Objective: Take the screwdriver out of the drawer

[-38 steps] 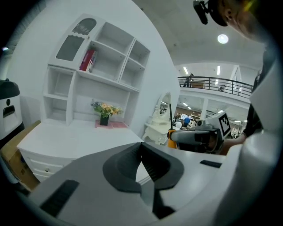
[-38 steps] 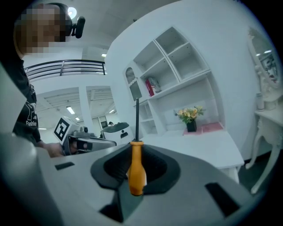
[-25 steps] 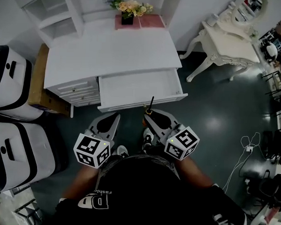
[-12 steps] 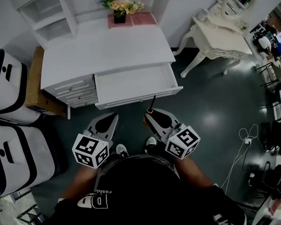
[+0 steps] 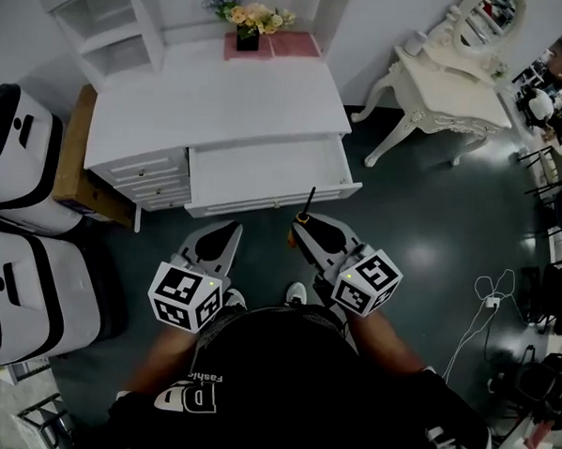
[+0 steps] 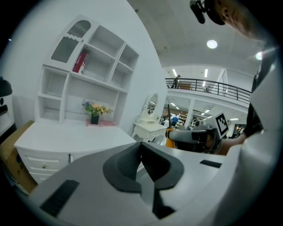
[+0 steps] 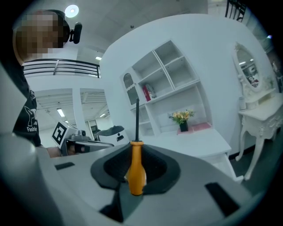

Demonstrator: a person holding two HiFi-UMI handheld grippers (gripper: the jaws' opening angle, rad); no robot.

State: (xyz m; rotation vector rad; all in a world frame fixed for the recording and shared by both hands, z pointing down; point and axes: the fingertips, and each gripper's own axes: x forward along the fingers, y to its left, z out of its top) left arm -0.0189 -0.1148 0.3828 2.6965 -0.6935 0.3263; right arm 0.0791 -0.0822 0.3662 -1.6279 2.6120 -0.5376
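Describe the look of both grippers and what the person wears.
The left gripper and the right gripper are both light grey wedge-shaped shells with dark padded fingers. Each carries a white cube printed with black square markers and a small green light. The person wears a black top with white lettering.

White lettering "Fashi…" on the person's black shirt (image 5: 282, 388), larger letters beneath it unreadable

The screwdriver (image 7: 135, 170) has an orange handle and black shaft. The left claw (image 5: 230, 231) and right claw (image 5: 300, 227) are grey with black pads (image 7: 110, 165), their cubes (image 5: 185, 298) black-and-white squared. Counter (image 5: 222, 98) and drawer (image 5: 265, 171) are white, the mat (image 5: 300, 44) pink, the floor (image 5: 422, 217) dark.
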